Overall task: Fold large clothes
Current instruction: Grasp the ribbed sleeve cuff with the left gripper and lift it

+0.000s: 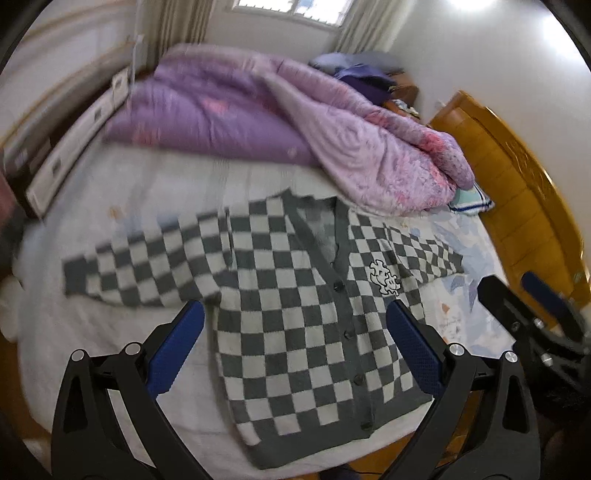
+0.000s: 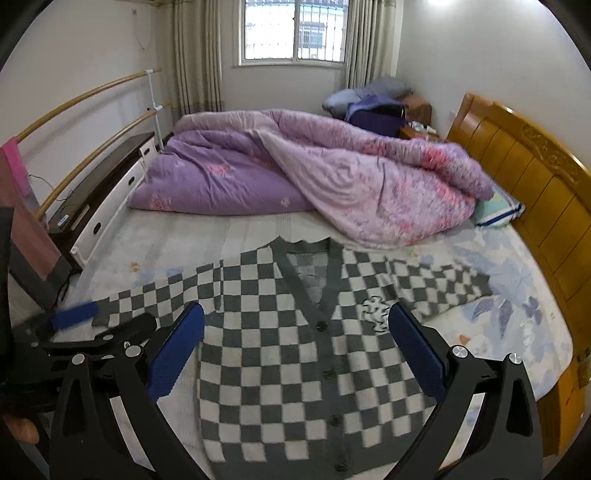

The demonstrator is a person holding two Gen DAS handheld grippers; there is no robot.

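- Left wrist view: the left gripper has its two blue padded fingers wide apart, and it holds nothing
- It hangs above the grey and white checked knitted cardigan, which lies flat on the bed with the pale flowered sheet
- The cardigan is face up and buttoned, with its neck away from the camera and both sleeves spread out to the sides
- A small white puzzle-shaped patch sits on the chest of the cardigan
- The right gripper shows at the right edge, over the sheet just beside the cardigan; I cannot tell from here how its fingers stand
- A big rumpled purple and pink quilt is heaped on the far part of the bed, apart from the cardigan
- An orange wooden headboard stands on the right
- This view is a bit blurry
- Right wrist view: the right gripper also has its blue fingers wide apart and empty, above the cardigan
- The left gripper shows low on the left, close to the end of one sleeve
- The quilt lies behind, the headboard is on the right, and a bright window with pale curtains is on the far wall
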